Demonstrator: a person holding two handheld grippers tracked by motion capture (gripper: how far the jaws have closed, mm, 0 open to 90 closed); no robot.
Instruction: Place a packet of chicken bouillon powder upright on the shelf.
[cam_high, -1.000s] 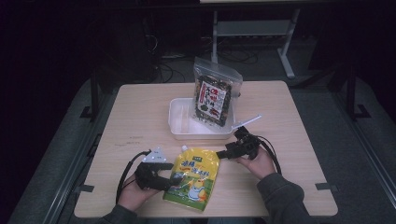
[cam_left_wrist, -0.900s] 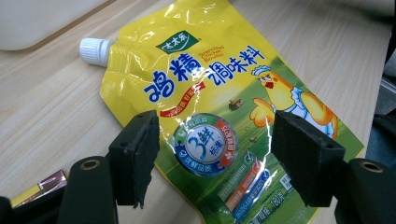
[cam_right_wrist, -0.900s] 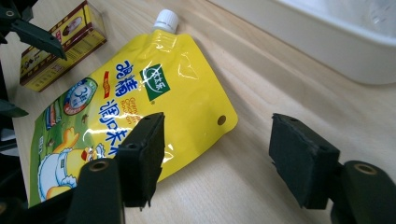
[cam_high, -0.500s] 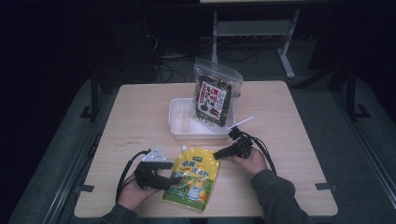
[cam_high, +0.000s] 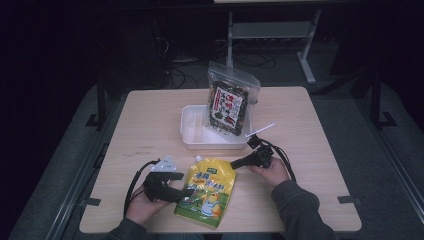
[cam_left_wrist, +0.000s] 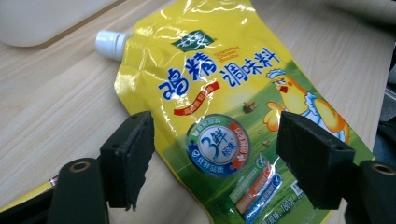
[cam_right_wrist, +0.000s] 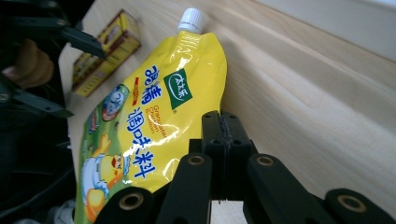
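Yellow spout pouch (cam_high: 206, 191) flat on the surface (cam_high: 150, 120), white cap (cam_left_wrist: 110, 44) pointing toward the white tray (cam_high: 192, 131). Left gripper (cam_left_wrist: 215, 158) open, jaws just widened further, straddling the pouch's lower half: one pad off its edge over bare wood, the other above the chicken print, neither pressing. Right gripper (cam_right_wrist: 223, 140) shut, jaws just closed flat together at the pouch's edge on its far side; pinching the film or shut just beside it, cannot tell. Small yellow box (cam_right_wrist: 106, 51) beyond the pouch from the right jaws, near the left hand (cam_high: 142, 210). Dark snack bag (cam_high: 229, 102) leaning upright in the tray, well beyond both jaws.
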